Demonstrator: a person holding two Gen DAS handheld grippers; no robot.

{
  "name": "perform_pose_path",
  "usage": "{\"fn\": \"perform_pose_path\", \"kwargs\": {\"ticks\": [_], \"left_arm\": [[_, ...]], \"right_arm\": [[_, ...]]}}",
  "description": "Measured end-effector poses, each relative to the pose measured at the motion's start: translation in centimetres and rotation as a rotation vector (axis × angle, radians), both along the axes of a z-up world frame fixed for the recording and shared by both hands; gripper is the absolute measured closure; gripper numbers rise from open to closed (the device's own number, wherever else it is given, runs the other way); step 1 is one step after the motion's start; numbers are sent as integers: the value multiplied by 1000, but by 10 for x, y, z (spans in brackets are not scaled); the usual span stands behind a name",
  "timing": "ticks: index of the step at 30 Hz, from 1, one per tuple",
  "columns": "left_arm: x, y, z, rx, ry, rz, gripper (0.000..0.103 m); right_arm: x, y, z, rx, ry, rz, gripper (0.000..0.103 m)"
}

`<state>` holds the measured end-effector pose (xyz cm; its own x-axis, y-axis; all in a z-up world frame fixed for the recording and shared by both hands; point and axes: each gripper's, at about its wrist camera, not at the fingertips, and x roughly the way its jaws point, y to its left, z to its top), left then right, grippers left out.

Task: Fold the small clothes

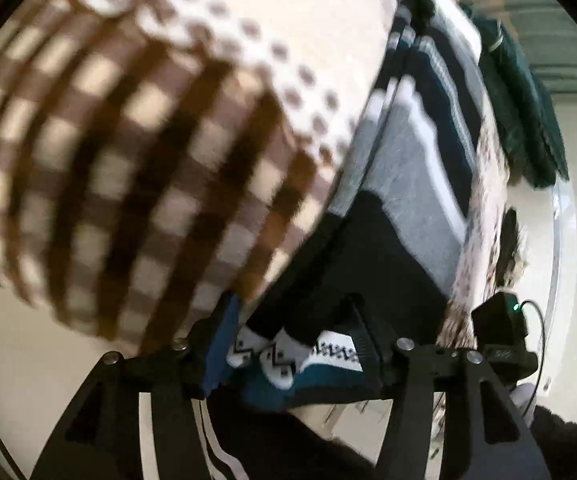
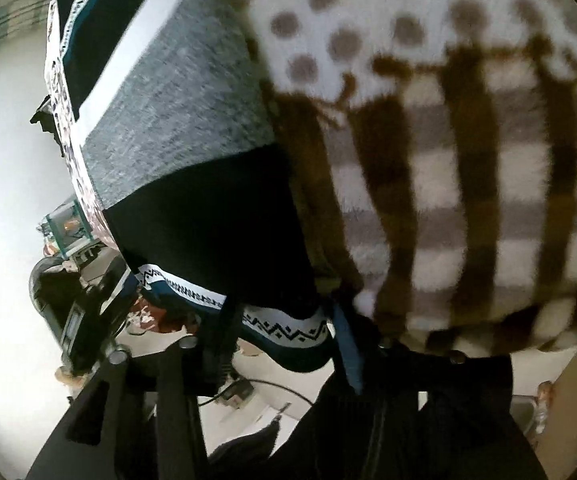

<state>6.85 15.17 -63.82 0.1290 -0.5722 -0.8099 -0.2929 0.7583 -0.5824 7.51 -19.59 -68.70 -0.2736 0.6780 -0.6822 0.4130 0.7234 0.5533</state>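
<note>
- My left gripper (image 1: 294, 344) stands part open, and the patterned hem of the striped knit garment (image 1: 404, 184) lies bunched between my blue-padded finger (image 1: 224, 344) and the ribbed black one; I cannot tell whether the pads press it
- My right gripper (image 2: 284, 344) also stands part open, with the same hem between its fingers, the white band with its black zigzag sagging across the gap; whether I grip it is unclear here too
- The garment is a soft knit in broad bands: black nearest my jaws, then heathered grey, white, navy and thinner stripes, with a teal edge under the zigzag border
- Its long axis runs away from my jaws toward the far side, the hem end at my fingers and the bands crossing that axis
- It lies on a fuzzy fleece blanket (image 1: 136, 168), napped and blurred, checked in cream, taupe and dark brown, with a white section dotted in taupe; in the left view the blanket is left of the garment, in the right view to its right
- A dark green cloth (image 1: 528, 120) lies beyond the garment's far edge in the left view
</note>
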Motion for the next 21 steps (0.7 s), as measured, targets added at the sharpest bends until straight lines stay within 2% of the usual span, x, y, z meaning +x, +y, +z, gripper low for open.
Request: {"fn": "perform_pose_path", "kwargs": {"ticks": [2,4,7,10,11,12,13,14,15,17,19,21], "left_arm": [[7,-8,-8,-16,-7,-37,32],[11,-17,-9,-9,-12,-58,28],[13,-27,-5,37,-23,-125,28],[10,-34,-1,68,-47,-179,30],[8,-36,1,102,-49,-194,43],[6,-38,3,112,-50,-203,61],[5,-39,5,102,-51,-207,72],[3,-41,5,75,-43,-209,89],[1,-44,7,47,-27,-221,91],[2,-52,14,73,-34,-268,92],[6,-56,18,69,-22,-272,93],[9,-55,28,47,-23,-275,93]], "right_arm": [[-2,2,-8,24,3,-9,44],[-2,7,-16,36,22,-23,44],[1,14,-23,55,37,-41,42],[3,20,-23,47,29,-7,42],[4,26,-22,43,26,10,42],[4,30,-22,41,22,16,42],[3,32,-19,36,17,21,46],[2,28,-15,29,10,34,61],[1,32,-12,28,0,42,68],[1,31,-1,32,-28,49,84],[2,36,11,64,-61,48,92],[3,41,25,97,-93,49,92]]}}
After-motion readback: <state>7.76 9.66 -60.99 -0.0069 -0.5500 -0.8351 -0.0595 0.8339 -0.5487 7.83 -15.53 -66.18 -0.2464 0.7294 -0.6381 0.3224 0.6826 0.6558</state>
